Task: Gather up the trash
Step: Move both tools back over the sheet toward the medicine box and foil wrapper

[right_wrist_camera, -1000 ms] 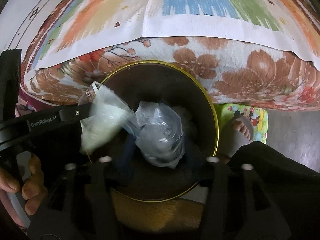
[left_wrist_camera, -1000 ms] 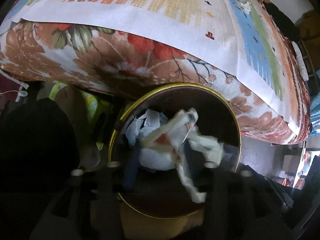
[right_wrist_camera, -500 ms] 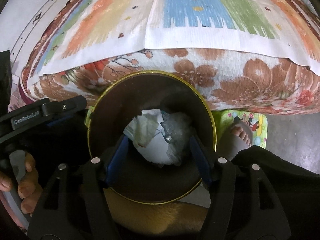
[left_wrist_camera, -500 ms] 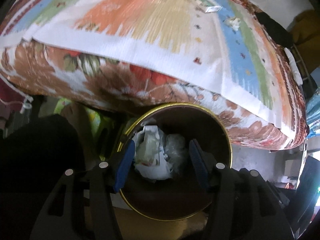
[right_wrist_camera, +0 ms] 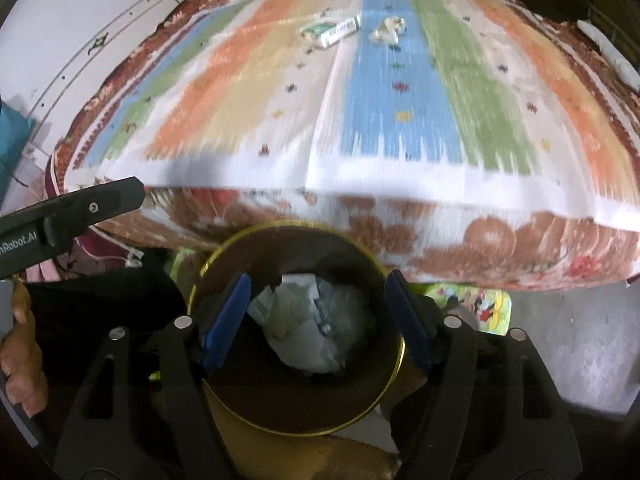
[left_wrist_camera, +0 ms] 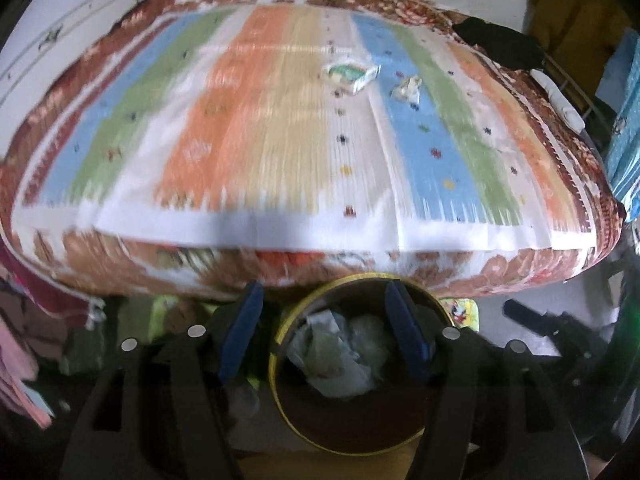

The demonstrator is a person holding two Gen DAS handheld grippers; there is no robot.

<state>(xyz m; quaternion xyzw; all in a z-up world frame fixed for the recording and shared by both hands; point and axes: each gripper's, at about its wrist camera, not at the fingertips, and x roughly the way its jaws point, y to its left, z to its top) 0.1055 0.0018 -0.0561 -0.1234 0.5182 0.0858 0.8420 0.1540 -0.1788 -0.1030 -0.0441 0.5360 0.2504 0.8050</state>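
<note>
The left gripper [left_wrist_camera: 324, 312] sat low in the centre of its own frame, its blue-padded fingers [left_wrist_camera: 240, 332] spread wide with nothing between them. The right gripper [right_wrist_camera: 318, 308] likewise stood wide apart and empty. At the right view's lower left edge, the left hand [right_wrist_camera: 20, 364] gripped its handle.

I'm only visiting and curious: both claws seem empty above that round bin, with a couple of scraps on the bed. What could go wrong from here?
1. The green-and-white wrapper and crumpled scrap lie far across the bed, so reaching might be awkward.
2. Both look flat and light; the open right gripper could pinch the bedcover instead.
3. The bin already holds trash; dropped pieces could miss.
</note>
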